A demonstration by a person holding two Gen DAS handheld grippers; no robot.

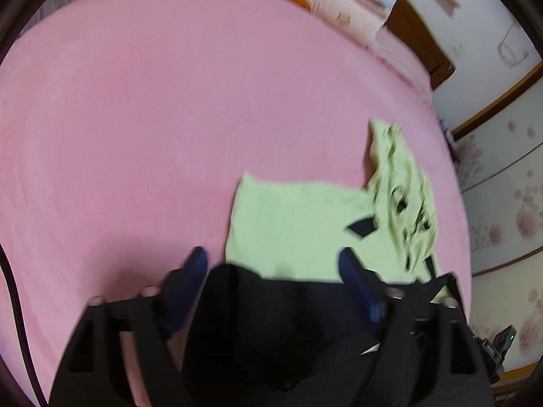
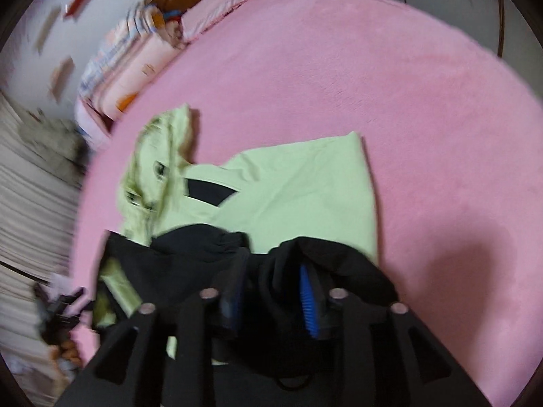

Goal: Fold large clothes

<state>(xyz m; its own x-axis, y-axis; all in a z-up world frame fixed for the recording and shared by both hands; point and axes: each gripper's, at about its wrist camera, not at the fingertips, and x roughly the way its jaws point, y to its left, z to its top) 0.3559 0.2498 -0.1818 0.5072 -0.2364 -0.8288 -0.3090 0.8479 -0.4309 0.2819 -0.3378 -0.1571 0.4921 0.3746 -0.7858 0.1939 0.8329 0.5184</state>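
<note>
Black cloth (image 1: 271, 308) fills the near edge of both wrist views, bunched at 6 o'clock and lying over the near hem of a pale green garment (image 1: 298, 224) spread on the pink bed (image 1: 135, 118). Whether black and green are 1 piece or 2 cannot be told.

Left tongs (image 1: 273, 257): jaws stand wide, both blue pads clear, black cloth lying between them but not pinched. Nothing held.

Right tongs (image 2: 271, 291): jaws part open, about halfway. Black cloth drapes over and between the 2 fingers; no pinch visible, so I read it as released or slack, though the blur leaves some doubt.

Green garment: flat panel at centre of the bed, a rumpled printed section (image 1: 404, 196) off at 2 o'clock in the left view, 10 o'clock in the right view. A small black patch (image 2: 207, 193) shows at the seam between flat and rumpled parts. Stacked bedding (image 2: 135, 57) sits at the far head of the bed.

Step in hand, as I judge it: a fold has been laid down and both tongs are letting go.

Next move calls for:
- lifting both tongs clear without dragging the black cloth
- taking hold of the rumpled section, 1 tong per corner
- drawing it flat before folding it over the panel
</note>
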